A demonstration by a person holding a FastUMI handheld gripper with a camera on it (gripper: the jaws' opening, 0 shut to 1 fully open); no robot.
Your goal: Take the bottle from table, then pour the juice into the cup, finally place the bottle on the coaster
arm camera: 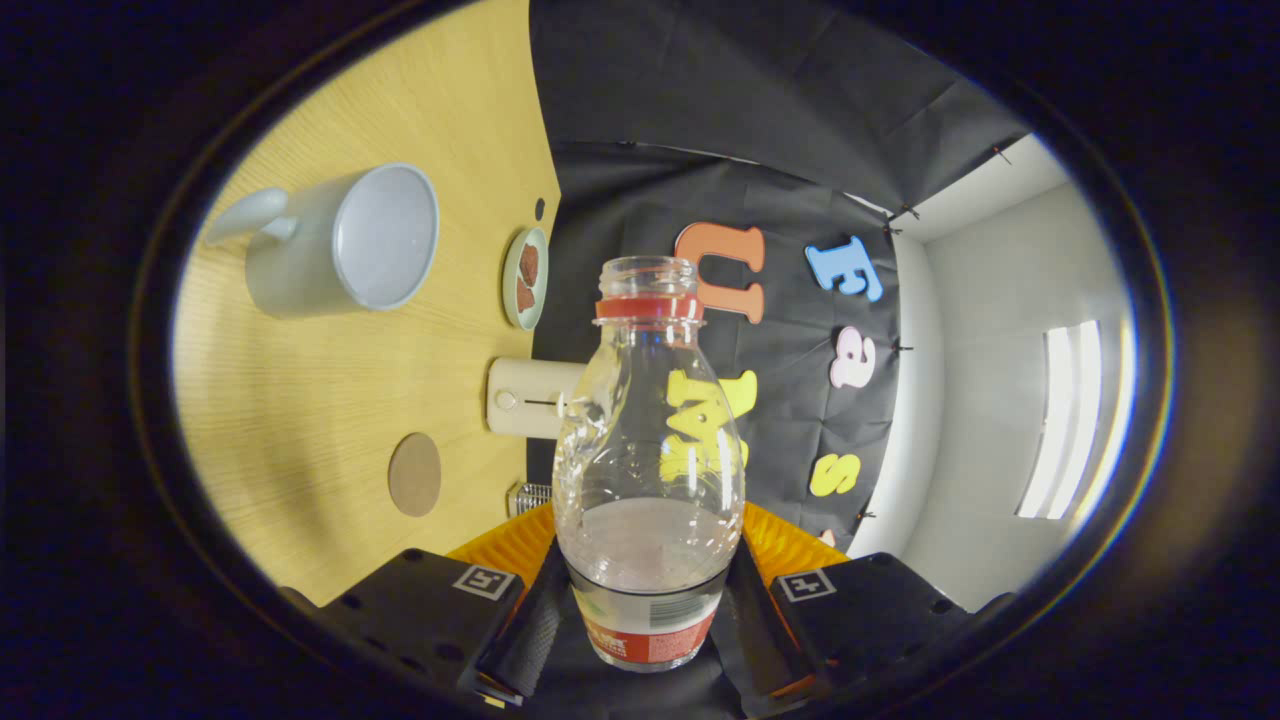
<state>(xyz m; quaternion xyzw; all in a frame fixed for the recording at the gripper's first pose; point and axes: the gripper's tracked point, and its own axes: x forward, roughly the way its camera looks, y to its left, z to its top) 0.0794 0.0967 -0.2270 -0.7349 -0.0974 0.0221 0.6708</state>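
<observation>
Claw [648, 610] grips your uncapped bottle [648, 450], lifted and rolled sideways relative to the worktop [300, 400]. Cup [340, 240] looks empty; pouring and coaster [415, 474] placement remain.

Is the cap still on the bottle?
No. The bottle, clamped between the gripper fingers, has an open mouth with just the red ring left below it.

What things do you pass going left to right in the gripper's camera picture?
Cup → round coaster → small plate → bottle held between the gripper fingers, both pressing its sides.
</observation>
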